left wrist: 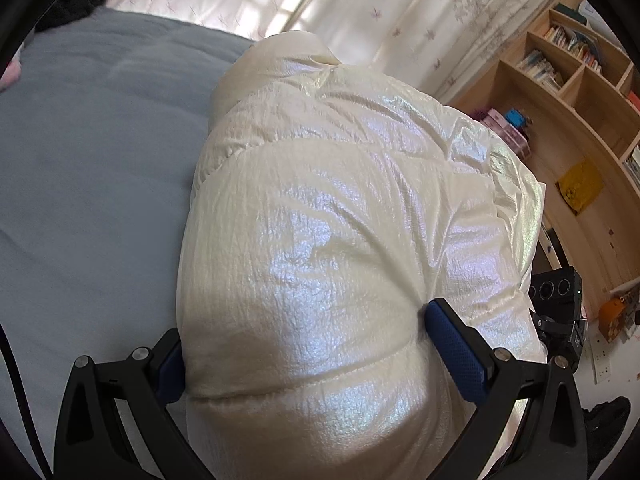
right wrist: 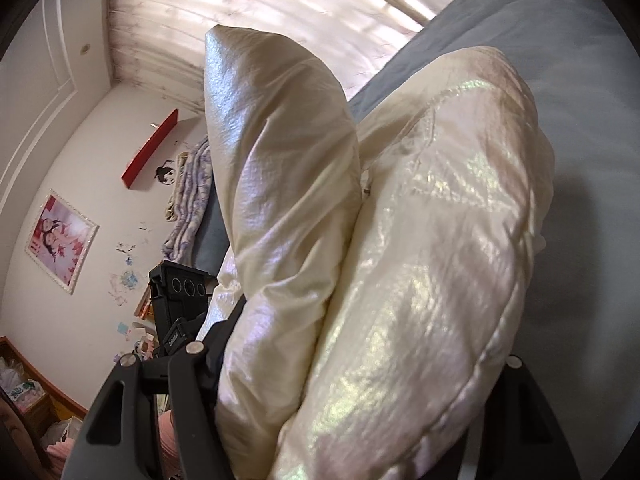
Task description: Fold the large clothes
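1. Bedroom scene: grey bed [left wrist: 88, 168] makes a soft, wide folding surface.
2. Puffy cream jacket [left wrist: 340, 208] sits bunched on it.
3. Left gripper [left wrist: 308, 356] and right gripper [right wrist: 360, 392] both clamp thick folds, probably to carry them over.

Cream puffer jacket [right wrist: 400, 240] between right tongs [right wrist: 352, 364]

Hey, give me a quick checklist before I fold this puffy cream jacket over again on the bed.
1. Left gripper has the jacket between its fingers: ok.
2. Right gripper grips the jacket: looks ok, fingers mostly hidden by fabric.
3. Jacket lies over the grey bed cover: ok.
4. Bare bed cover on the left for laying it down: ok.
5. Folded layers line up evenly: not ok, two bulges stand apart in the right view.
6. Zipper closed: cannot tell.
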`<state>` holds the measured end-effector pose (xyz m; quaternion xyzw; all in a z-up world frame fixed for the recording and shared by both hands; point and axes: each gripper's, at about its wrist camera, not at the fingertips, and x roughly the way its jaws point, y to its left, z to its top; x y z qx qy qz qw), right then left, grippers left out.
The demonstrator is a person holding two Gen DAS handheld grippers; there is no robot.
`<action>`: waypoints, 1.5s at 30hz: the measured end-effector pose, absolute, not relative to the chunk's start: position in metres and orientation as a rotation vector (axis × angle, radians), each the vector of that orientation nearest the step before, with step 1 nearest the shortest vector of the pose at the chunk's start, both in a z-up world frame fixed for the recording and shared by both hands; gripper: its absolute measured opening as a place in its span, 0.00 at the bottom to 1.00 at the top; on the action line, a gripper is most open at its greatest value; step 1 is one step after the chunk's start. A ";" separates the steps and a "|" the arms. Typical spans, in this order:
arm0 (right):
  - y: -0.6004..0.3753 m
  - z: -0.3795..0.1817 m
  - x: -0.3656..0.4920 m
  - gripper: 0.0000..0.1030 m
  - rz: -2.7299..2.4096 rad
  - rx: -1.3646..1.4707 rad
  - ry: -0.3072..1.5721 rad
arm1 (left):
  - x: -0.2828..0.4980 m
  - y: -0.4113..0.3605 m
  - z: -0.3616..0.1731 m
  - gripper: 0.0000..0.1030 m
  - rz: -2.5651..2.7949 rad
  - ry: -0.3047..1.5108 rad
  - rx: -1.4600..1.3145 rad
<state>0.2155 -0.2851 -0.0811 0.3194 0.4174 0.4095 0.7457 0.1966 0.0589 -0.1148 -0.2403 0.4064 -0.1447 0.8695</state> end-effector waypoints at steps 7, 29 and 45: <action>-0.214 -0.077 0.260 0.64 0.979 0.697 0.897 | 0.218 0.151 -0.085 0.99 -0.241 0.801 -0.464; 0.006 -0.174 0.451 0.64 0.988 0.733 0.891 | 0.406 0.389 -0.146 0.99 -0.136 0.792 -0.417; 0.036 -0.183 0.445 0.80 0.776 0.610 1.019 | 0.382 0.392 -0.157 0.99 0.059 0.780 -0.381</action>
